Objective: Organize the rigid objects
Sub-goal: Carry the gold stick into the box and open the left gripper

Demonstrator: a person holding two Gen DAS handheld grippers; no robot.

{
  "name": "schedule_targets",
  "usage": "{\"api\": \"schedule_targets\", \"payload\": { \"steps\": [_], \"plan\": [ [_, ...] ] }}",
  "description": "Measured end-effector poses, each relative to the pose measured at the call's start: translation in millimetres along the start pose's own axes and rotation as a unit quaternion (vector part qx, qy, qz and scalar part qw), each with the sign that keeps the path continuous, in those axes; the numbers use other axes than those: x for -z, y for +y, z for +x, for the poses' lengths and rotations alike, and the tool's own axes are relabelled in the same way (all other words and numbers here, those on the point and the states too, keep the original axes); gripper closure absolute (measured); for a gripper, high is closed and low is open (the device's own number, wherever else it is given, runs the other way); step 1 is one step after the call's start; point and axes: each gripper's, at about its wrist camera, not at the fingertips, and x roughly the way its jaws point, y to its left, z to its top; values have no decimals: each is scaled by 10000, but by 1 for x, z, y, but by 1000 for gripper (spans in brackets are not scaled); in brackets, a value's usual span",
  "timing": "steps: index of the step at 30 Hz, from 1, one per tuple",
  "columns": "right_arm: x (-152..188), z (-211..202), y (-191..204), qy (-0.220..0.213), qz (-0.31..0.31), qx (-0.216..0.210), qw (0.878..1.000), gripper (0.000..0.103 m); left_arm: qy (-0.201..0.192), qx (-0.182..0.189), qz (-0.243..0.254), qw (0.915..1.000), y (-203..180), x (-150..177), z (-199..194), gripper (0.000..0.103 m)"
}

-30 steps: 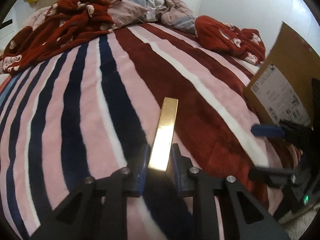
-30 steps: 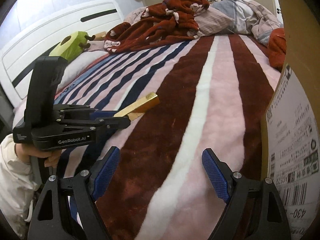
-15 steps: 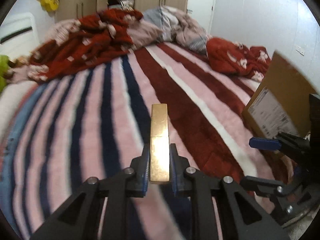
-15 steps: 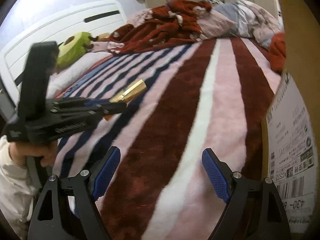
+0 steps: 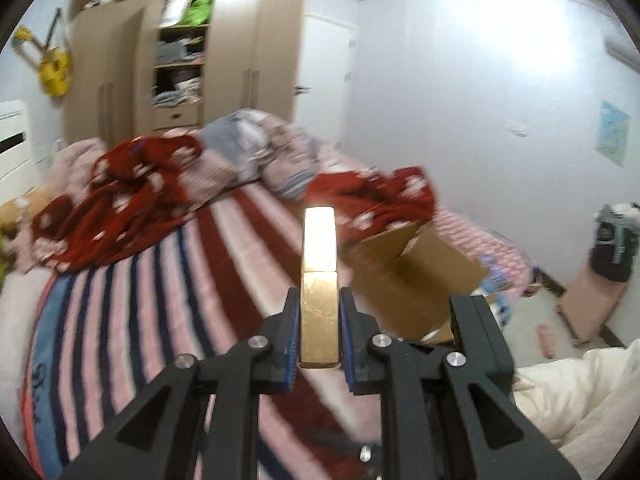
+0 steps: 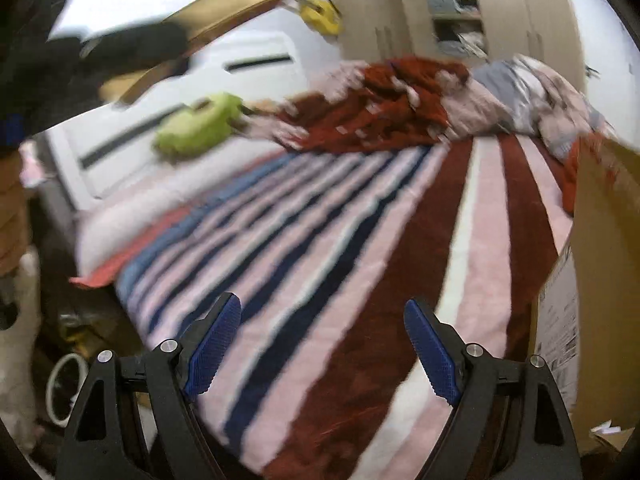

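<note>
A long gold bar-shaped box (image 5: 319, 280) sticks forward out of my left gripper (image 5: 319, 332), which is shut on its near end and holds it high above the striped bed. An open cardboard box (image 5: 412, 276) stands on the bed just right of and below the bar. In the right wrist view my right gripper (image 6: 322, 346) hangs open over the striped blanket (image 6: 360, 248) with nothing between its blue pads. The cardboard box (image 6: 600, 248) fills that view's right edge. The blurred gold bar (image 6: 240, 4) and dark left gripper cross its upper left.
Red and grey bedding (image 5: 160, 184) is heaped at the far end of the bed. A green plush toy (image 6: 200, 128) lies by the white headboard (image 6: 120, 128). A wardrobe (image 5: 180, 48) stands behind. A person's cream sleeve (image 5: 568, 396) shows at lower right, floor clutter beyond.
My left gripper has risen steeply with the gold bar, lifting it clear of the blanket; the room's walls now show. My right gripper has also risen and tilted, still open.
</note>
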Motion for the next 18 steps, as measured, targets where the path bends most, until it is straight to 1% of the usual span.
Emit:
{"api": "schedule_targets", "payload": {
  "steps": [2,4,5,6,9,12,13,14,15,17,18],
  "plan": [
    [-8,-25,5,-243,-213,31,9995,20,-12,191,198,9996,-21,-16,9,88],
    [-13,-60,3,-442,-350,15,9984,14,52,383,334,9987,-38,-26,19,88],
    [-14,-70,2,-487,-367,49,9981,14,115,508,392,9979,-48,-33,29,88],
    [-15,-84,-1,-552,-389,179,9976,14,233,612,450,9968,-59,-41,45,88],
    [-13,-119,-18,-623,-455,1009,9919,14,542,781,469,9944,-81,-53,85,88],
    [-10,-143,-42,-592,-289,1702,9832,14,885,798,513,9915,-99,-53,126,88],
    [-8,-151,-52,-589,-191,1835,9811,13,989,818,489,9905,-101,-51,138,88],
    [-6,-158,-61,-583,-116,1950,9790,12,1174,803,448,9888,-105,-47,154,88],
    [-3,-164,-72,-562,-52,2106,9759,10,1286,728,443,9880,-106,-44,164,88],
    [-2,-168,-85,-526,15,2296,9719,10,1547,475,461,9857,-105,-34,184,88],
    [0,-169,-93,-480,62,2386,9699,10,1577,413,449,9856,-105,-32,188,86]
  ]
}}
